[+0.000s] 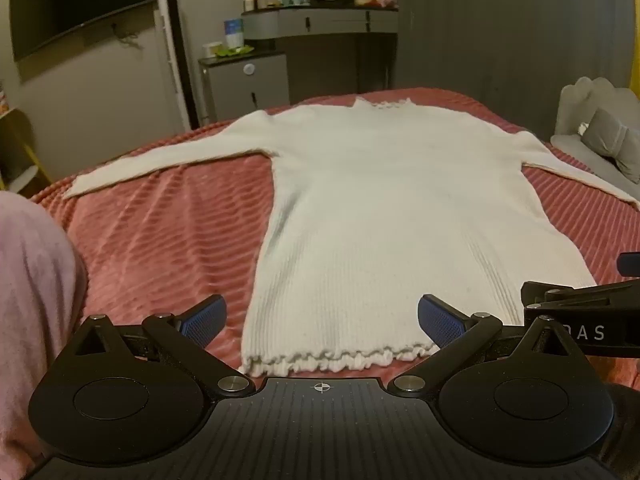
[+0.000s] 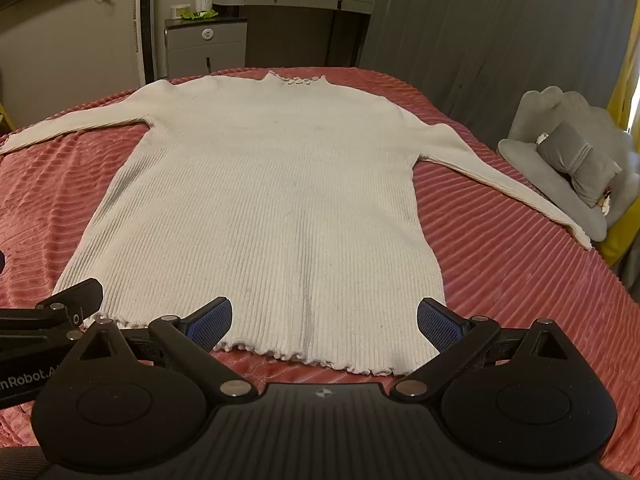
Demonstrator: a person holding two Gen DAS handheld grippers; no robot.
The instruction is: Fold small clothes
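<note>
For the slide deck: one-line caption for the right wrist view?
Open right gripper poised at ruffled hem of white ribbed sweater laid flat, sleeves spread, on pink bedspread.

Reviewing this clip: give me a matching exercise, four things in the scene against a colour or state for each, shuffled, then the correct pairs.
Things:
1. sweater
2. bedspread
3. left tool
4. cushion

Descriptions:
A. grey, on the chair beside the bed
B. white, ribbed, laid flat with sleeves spread
C. open, holding nothing
D. pink-red, ridged

Pairs: 1-B, 2-D, 3-C, 4-A
</note>
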